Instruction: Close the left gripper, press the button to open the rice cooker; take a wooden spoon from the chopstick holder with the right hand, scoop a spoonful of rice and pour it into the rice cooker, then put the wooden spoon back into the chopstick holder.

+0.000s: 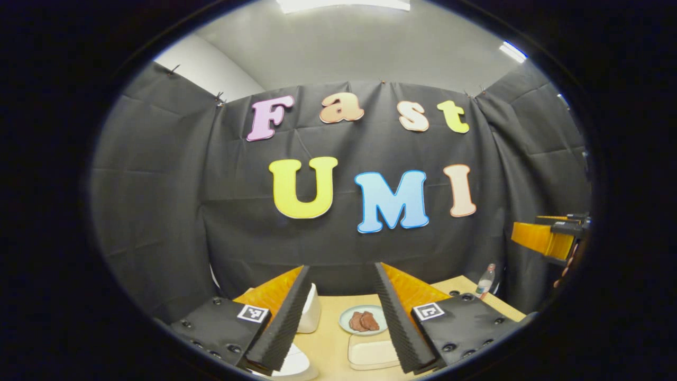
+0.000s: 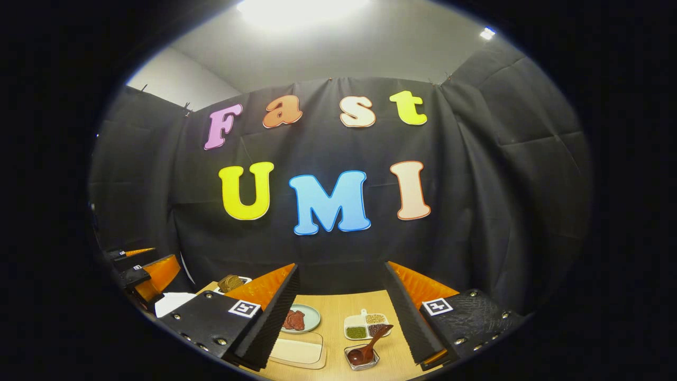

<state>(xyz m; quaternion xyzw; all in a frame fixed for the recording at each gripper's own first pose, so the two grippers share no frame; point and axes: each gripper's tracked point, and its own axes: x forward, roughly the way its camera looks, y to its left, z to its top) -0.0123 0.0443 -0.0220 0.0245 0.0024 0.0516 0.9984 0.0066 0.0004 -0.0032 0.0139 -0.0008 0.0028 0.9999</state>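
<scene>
Your left gripper [image 1: 338, 317] hung above the near edge of the wooden table [image 1: 328, 338], its fingers spread wide and holding nothing. Between those fingers, in the left gripper view, lay a pale rectangular tray [image 1: 373, 352] nearest you, and just beyond it a round plate of reddish-brown food [image 1: 363, 320]. The white rice cooker [image 1: 309, 309] stood just left of that plate, partly hidden behind the left finger; whether its lid was up could not be told. A clear bottle [image 1: 485, 280] stood well right of the plate at the table's far corner.

Your right gripper [image 2: 341, 317] was likewise wide open and empty. In the right gripper view, the wooden spoon [image 2: 373, 344] rested in a small clear holder [image 2: 362, 357], near the front and right of the plate [image 2: 300, 319]. Just behind the spoon sat a white divided dish of grains [image 2: 366, 325]. The left gripper [image 2: 143, 275] showed far left of the plate.
</scene>
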